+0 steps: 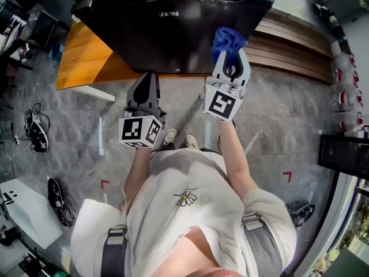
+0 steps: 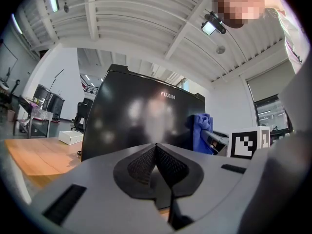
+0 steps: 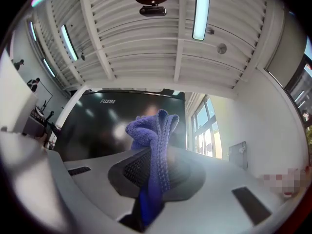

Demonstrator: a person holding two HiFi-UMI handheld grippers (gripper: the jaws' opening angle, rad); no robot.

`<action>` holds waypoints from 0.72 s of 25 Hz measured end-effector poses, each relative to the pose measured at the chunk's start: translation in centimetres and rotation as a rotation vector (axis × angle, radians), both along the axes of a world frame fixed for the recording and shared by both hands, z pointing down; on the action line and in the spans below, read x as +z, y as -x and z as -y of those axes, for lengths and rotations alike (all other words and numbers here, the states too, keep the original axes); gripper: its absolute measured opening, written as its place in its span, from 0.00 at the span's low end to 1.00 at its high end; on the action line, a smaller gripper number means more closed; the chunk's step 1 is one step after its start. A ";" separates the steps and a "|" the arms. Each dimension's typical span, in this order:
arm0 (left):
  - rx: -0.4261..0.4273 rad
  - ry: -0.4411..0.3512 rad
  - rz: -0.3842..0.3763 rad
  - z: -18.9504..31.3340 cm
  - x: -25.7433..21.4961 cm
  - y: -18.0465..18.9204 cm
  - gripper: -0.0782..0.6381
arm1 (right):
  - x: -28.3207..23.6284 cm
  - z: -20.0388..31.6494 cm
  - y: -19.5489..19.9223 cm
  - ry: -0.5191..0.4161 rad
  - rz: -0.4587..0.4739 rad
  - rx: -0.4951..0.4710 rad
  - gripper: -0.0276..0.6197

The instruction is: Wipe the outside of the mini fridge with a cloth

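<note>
The black mini fridge [image 1: 173, 22] stands on a wooden platform at the top of the head view, its glossy door [image 2: 141, 121] facing me. My right gripper [image 1: 230, 65] is shut on a blue cloth [image 1: 228, 39], which bunches up past the jaw tips close to the door's right part; whether the cloth touches the door [image 3: 107, 126] I cannot tell. The same cloth [image 3: 153, 145] stands pinched between the jaws in the right gripper view. My left gripper [image 1: 149, 82] is shut and empty, held just short of the door's lower edge. The blue cloth [image 2: 201, 130] shows beside it.
The wooden platform [image 1: 86, 56] under the fridge has a front edge near the left gripper. A slatted wood strip [image 1: 294, 45] runs to the right. Shoes [image 1: 37, 134] and cables lie on the grey stone floor at left; a dark cabinet [image 1: 346, 154] stands at right.
</note>
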State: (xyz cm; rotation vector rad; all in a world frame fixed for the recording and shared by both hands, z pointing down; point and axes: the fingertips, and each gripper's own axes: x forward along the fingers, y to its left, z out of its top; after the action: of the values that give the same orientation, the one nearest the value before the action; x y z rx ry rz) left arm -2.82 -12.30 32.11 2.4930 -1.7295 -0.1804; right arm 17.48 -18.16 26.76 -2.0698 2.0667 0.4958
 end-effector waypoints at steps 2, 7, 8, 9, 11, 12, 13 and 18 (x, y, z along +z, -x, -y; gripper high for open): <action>0.000 -0.001 0.000 0.0 -0.1 -0.3 0.12 | -0.1 0.0 -0.9 -0.004 0.006 0.013 0.14; 0.000 0.002 0.000 0.0 0.1 -0.9 0.12 | 0.4 0.0 -3.1 0.026 -0.024 0.056 0.14; 0.001 0.003 0.000 0.0 0.1 -1.1 0.12 | 0.4 0.0 -3.4 0.026 -0.021 0.064 0.14; 0.002 0.003 -0.001 0.0 0.1 -1.1 0.12 | 0.2 0.0 -3.7 0.016 -0.009 0.069 0.14; 0.002 0.000 0.000 0.0 0.0 -1.2 0.12 | -0.2 -0.1 -4.0 -0.003 0.003 0.074 0.14; 0.002 -0.002 0.000 0.0 0.0 -1.1 0.12 | -0.1 -0.1 -4.0 0.002 -0.005 0.076 0.14; 0.001 -0.003 0.000 0.0 -0.1 -1.0 0.12 | 0.0 -0.1 -4.1 0.012 -0.014 0.078 0.14; -0.007 -0.001 -0.002 0.2 0.1 -0.4 0.12 | 0.5 0.0 -4.8 0.034 -0.031 0.099 0.14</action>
State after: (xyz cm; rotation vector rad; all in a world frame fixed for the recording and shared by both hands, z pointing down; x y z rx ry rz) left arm -2.38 -12.46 32.16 2.4867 -1.7380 -0.1837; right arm 22.32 -18.20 27.25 -2.2065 2.0101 0.5151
